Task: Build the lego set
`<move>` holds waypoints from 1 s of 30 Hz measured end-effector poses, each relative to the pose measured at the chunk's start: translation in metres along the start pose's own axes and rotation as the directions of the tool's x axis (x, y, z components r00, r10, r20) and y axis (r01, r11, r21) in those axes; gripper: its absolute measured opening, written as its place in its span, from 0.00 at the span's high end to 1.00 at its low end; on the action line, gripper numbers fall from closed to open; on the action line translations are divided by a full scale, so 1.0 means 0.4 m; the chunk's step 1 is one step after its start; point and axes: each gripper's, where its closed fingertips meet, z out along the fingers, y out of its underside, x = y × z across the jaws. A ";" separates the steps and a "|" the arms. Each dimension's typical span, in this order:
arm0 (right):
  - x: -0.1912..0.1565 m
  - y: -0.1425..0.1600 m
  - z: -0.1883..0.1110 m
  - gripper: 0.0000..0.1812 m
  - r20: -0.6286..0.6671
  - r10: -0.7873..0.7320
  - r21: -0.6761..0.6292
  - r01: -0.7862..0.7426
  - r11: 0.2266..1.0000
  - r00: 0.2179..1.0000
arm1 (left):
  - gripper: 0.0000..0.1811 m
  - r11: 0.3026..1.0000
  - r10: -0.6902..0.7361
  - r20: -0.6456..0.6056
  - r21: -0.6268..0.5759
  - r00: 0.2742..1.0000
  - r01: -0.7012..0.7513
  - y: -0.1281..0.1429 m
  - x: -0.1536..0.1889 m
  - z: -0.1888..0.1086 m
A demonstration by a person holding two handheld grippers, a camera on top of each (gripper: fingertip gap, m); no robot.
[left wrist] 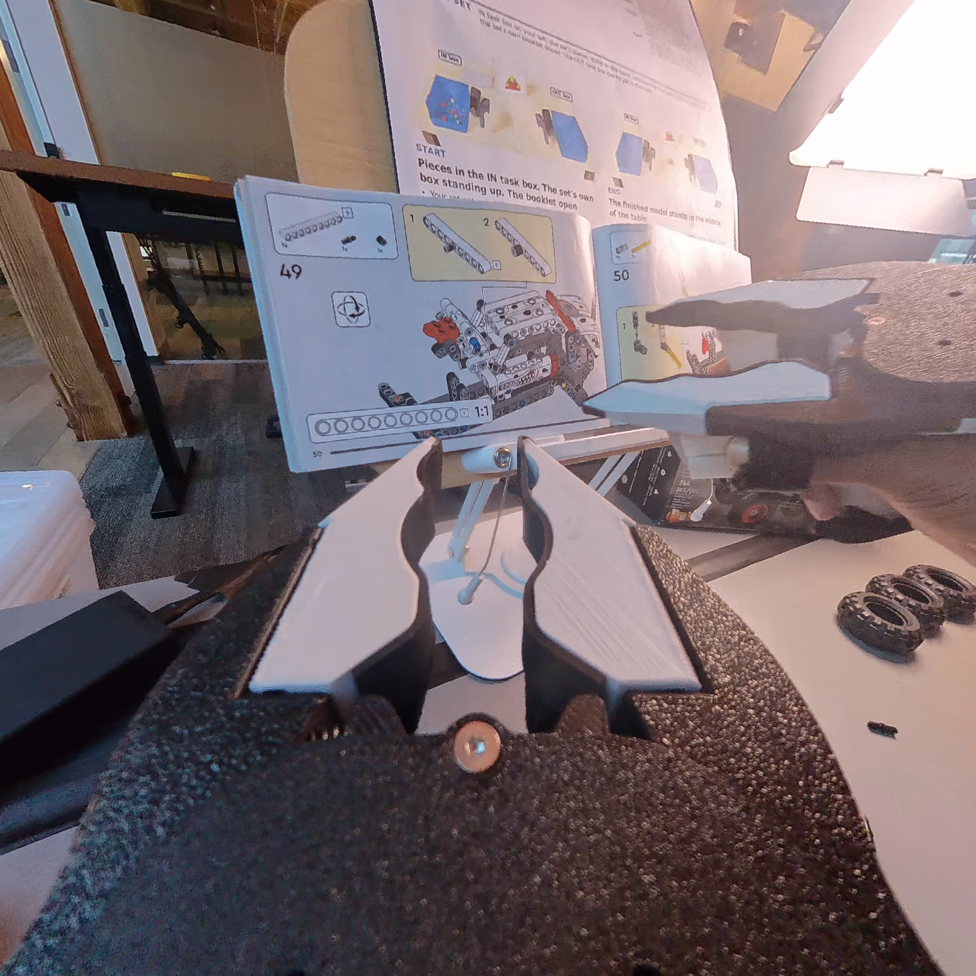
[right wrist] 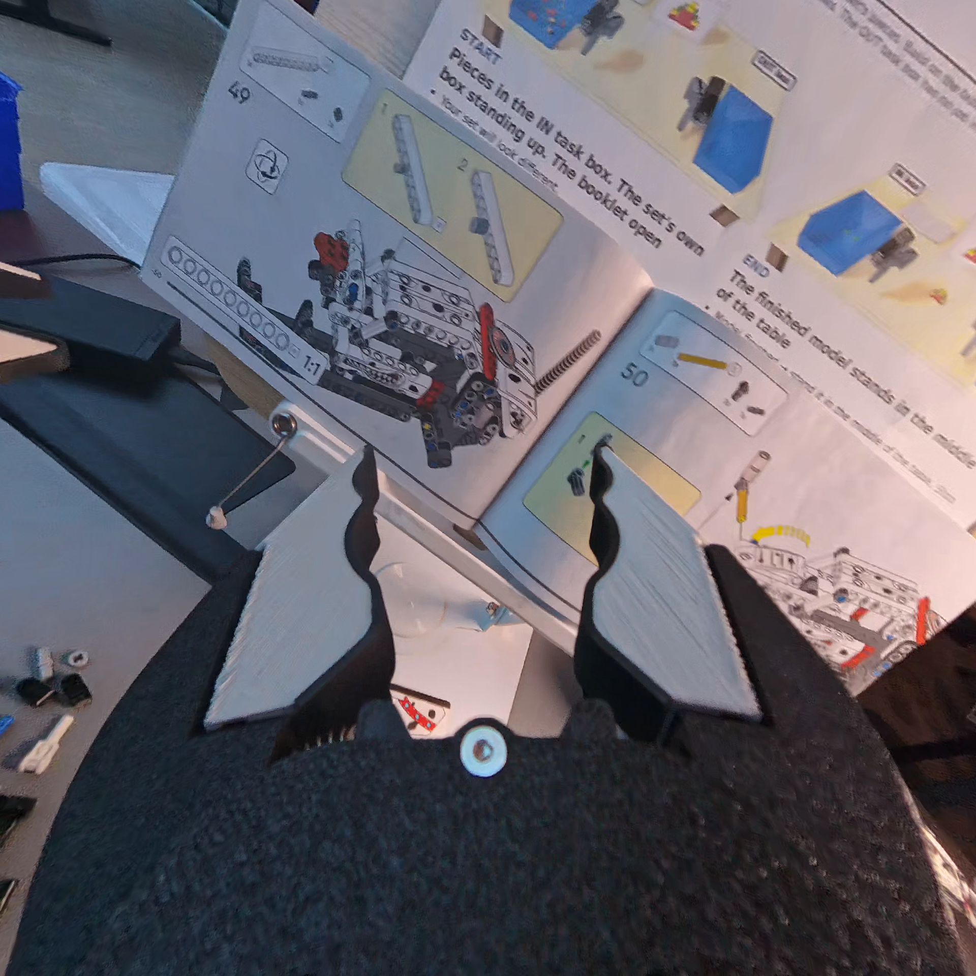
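The open instruction booklet [left wrist: 422, 327] stands on a white stand [left wrist: 475, 507] ahead of both grippers; it also fills the right wrist view [right wrist: 401, 317]. My left gripper [left wrist: 479, 446] is open and empty, pointing at the stand below the booklet. My right gripper [right wrist: 483, 454] is open and empty, its tips close to the booklet's right page. In the left wrist view the right gripper [left wrist: 618, 364] reaches in from the right, in front of that page. Three black tyres [left wrist: 906, 599] lie on the white table [left wrist: 845, 766] at the right.
A large printed sheet [left wrist: 554, 105] stands behind the booklet. The dark set box [left wrist: 686, 491] stands behind the stand. A black block [left wrist: 79, 660] lies at the left. Small loose pieces [right wrist: 47, 686] lie on the table at the left. A tiny black pin [left wrist: 882, 729] lies near the tyres.
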 end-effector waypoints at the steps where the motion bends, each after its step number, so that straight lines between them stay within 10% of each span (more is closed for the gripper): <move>1: -0.012 -0.010 0.014 0.55 -0.009 -0.005 -0.004 0.005 1.000 1.000 | 0.85 1.000 -0.003 -0.001 0.010 1.000 0.003 -0.009 0.001 -0.005; 9: -0.021 -0.010 0.095 0.54 -0.114 -0.069 -0.074 0.060 0.995 0.991 | 0.85 1.000 0.021 0.010 0.007 1.000 -0.021 -0.011 -0.012 -0.015; 14: 0.032 -0.002 0.064 0.84 -0.161 -0.053 -0.023 0.050 0.998 0.985 | 0.84 1.000 0.014 0.010 -0.007 1.000 -0.014 0.002 -0.019 -0.011; 30: 0.094 0.080 -0.028 0.93 0.253 0.287 0.110 -0.322 0.940 0.924 | 0.69 0.988 0.046 -0.135 -0.137 0.990 -0.064 0.037 0.051 0.063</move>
